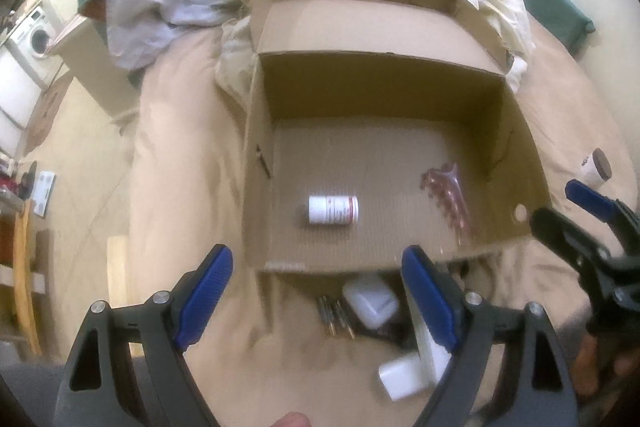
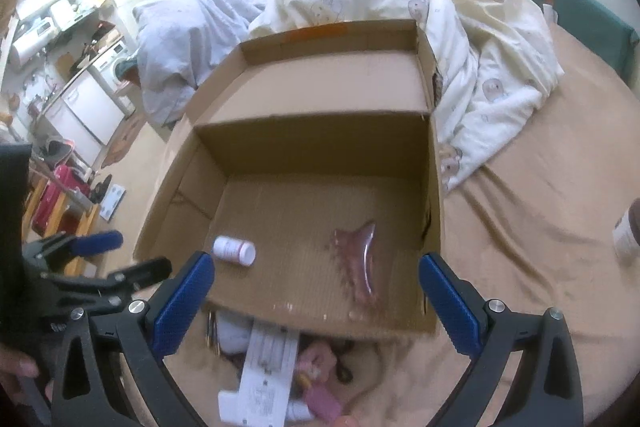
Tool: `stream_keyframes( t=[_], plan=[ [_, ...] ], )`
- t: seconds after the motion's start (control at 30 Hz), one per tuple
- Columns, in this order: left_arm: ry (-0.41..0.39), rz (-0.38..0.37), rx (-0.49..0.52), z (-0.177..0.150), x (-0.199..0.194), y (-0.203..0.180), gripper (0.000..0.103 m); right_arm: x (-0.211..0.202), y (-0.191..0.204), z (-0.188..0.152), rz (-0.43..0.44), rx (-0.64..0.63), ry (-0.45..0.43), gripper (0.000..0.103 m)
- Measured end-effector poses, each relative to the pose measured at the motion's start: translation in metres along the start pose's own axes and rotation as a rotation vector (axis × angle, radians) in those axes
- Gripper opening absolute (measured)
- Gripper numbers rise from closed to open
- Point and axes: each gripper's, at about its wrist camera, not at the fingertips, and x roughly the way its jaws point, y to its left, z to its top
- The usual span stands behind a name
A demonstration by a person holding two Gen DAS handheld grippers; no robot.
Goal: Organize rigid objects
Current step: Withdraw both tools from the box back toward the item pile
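Lying inside the open brown cardboard box (image 1: 516,131), a white cylindrical pill bottle (image 1: 333,209) sits at 9 o'clock of a translucent pink plastic piece (image 1: 446,197); left gripper (image 1: 316,301) and right gripper (image 2: 316,303) jaws spread, empty.

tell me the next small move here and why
Probably lower the left gripper onto the white container in the pile just in front of the box. Both grippers hang open and empty; only a bottle and a pink piece lie in the box, so more items still wait outside.
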Motion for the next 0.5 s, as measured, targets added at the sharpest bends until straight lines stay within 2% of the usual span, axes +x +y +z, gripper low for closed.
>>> stream_keyframes(
  t=[0.2, 0.5],
  plan=[
    [0.008, 0.005, -0.015, -0.023, -0.008, 0.009, 0.085, -0.012, 0.002, -0.018, 0.008, 0.004, 0.016, 0.103],
    [0.058, 0.000, -0.092, -0.045, 0.010, 0.025, 0.085, -0.017, -0.009, -0.045, 0.000, 0.107, 0.064, 0.103]
  ],
)
